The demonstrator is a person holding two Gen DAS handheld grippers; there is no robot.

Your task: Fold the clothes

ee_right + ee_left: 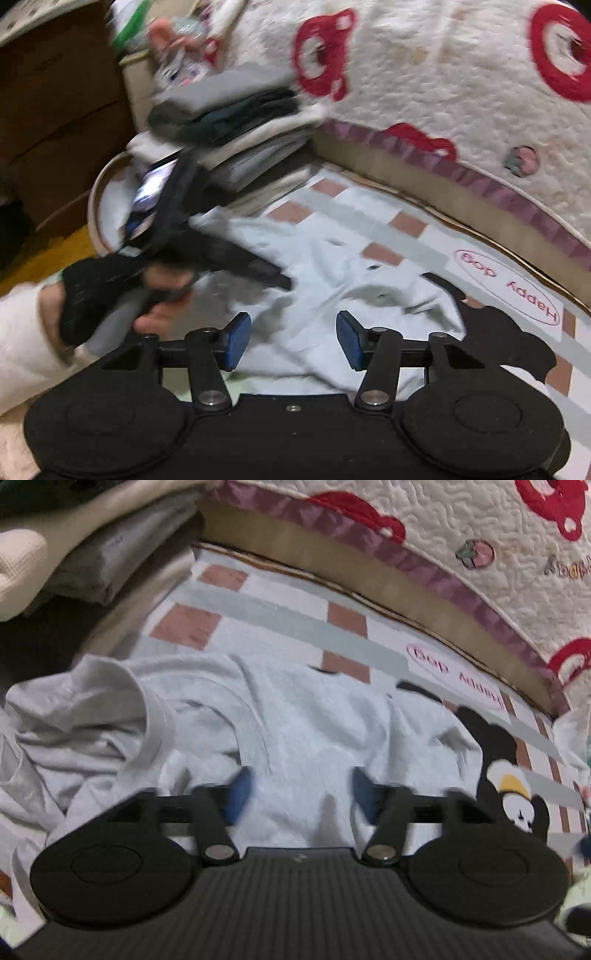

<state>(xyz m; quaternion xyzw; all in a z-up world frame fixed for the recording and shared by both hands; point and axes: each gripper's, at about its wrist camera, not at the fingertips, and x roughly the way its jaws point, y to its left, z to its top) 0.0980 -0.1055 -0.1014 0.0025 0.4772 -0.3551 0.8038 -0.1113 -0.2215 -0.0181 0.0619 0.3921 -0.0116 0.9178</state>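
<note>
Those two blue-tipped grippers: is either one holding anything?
No. The left gripper and right gripper both stand open over the light grey shirt, gripping nothing.

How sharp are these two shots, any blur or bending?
Left wrist view: the left gripper is motion-smeared over the crumpled pale grey garment. Right wrist view: right gripper crisp; gloved hand and stack of folded clothes streaked. Fisheye bows both.

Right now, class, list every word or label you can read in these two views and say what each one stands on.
"Happy dog": pink letters in a pink oval, upside down to the camera, on the checked sheet beside the pale grey garment.
Embroidered word on the white quilt with red shapes: cut off at the picture's edge, not readable.
Nothing else legible; the folded clothes stack is too blurred.
</note>
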